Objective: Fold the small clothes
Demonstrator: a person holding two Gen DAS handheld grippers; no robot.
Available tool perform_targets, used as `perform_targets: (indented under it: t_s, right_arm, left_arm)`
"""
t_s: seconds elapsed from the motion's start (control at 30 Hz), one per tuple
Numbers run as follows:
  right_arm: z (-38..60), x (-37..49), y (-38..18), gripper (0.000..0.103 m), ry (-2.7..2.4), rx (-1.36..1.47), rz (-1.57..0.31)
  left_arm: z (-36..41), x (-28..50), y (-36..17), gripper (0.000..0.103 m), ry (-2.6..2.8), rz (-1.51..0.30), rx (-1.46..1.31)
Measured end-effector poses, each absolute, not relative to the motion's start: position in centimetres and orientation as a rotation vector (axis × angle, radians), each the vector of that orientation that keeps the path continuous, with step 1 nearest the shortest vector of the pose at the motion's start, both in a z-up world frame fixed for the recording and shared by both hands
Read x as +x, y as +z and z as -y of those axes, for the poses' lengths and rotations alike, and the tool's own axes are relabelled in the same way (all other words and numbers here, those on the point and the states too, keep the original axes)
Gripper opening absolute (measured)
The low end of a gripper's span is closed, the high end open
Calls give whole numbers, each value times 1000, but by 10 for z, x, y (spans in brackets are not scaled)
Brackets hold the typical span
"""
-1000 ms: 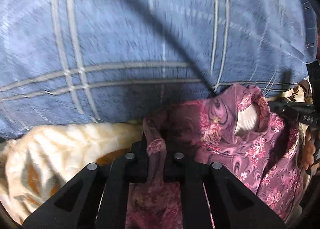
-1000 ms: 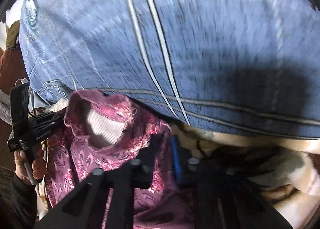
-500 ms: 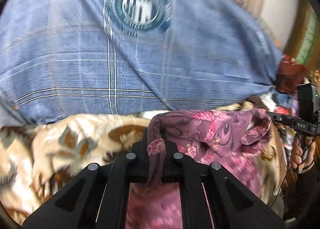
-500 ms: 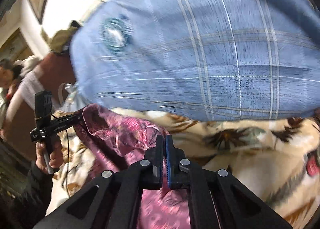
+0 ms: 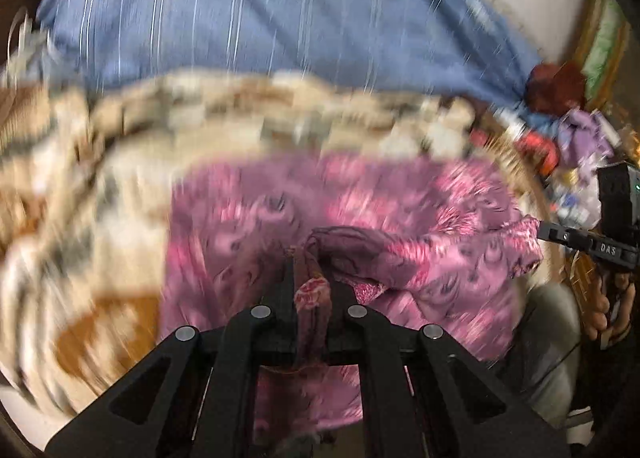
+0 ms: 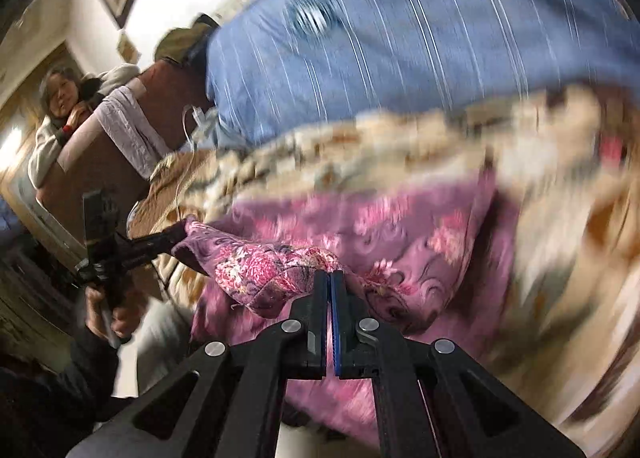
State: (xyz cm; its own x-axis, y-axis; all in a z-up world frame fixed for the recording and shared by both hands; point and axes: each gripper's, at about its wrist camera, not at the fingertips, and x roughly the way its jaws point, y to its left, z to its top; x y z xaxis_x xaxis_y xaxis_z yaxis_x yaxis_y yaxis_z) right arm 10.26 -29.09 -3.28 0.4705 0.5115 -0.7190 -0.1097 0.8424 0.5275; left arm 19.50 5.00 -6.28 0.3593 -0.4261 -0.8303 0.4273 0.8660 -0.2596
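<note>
Both grippers are holding one edge of the pink floral garment (image 5: pixel 400 218) above the patterned blanket (image 5: pixel 80 198).

The left gripper (image 5: pixel 306 258) is pinching a bunched corner; the right gripper (image 6: pixel 330 282) is clamping the other end. That held edge is running side to side between them, the body trailing away across the blanket, neither hand nearer.

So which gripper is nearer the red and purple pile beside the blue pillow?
Right. The right gripper, jaws clamping the pink floral garment, sits just below the pile. The left gripper grips the garment's other end, farther across from it.
</note>
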Motion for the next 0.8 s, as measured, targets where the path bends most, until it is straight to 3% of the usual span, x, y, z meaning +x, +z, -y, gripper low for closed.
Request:
perform_targets:
  t_s: [0.1,0.2,0.23,0.27,0.3,0.33,0.37,0.5,0.8]
  right_arm:
    - [284,89,-90,1,345,501,-1093]
    - [280,79,-120,8,302,561,-1140]
    - [283,74,-114,8,290,589,-1134]
    - [286,66,-103,15,295,608,-1104]
    - [290,56,-87,25,284,619,-1065]
    - [294,46,-70,52,258,621,-1028]
    - [296,37,-58,67,233,617,-995]
    - [293,16,-39,69,208,618,-943]
    - [299,23,-98,69,161,864,-1035]
  left_arm:
    - [-53,197,-105,6,-498,-1174,-55]
    - [-69,186,-92,16,-506,-1175,-175]
    - [-77,180,-81,34,-508,-1152,-207]
    - [-84,172,-71,58,-487,-1136,-224]
    - [-90,165,-66,64,-466,-1126,-238]
    - [-96,155,-60,65,-452,-1114,-267]
    - [-99,149,-58,65,-450,-1119,-292]
    - [-99,135,-68,66,-431,-1180,-399]
    - [-83,142,-102,66,-411,-1287,-580]
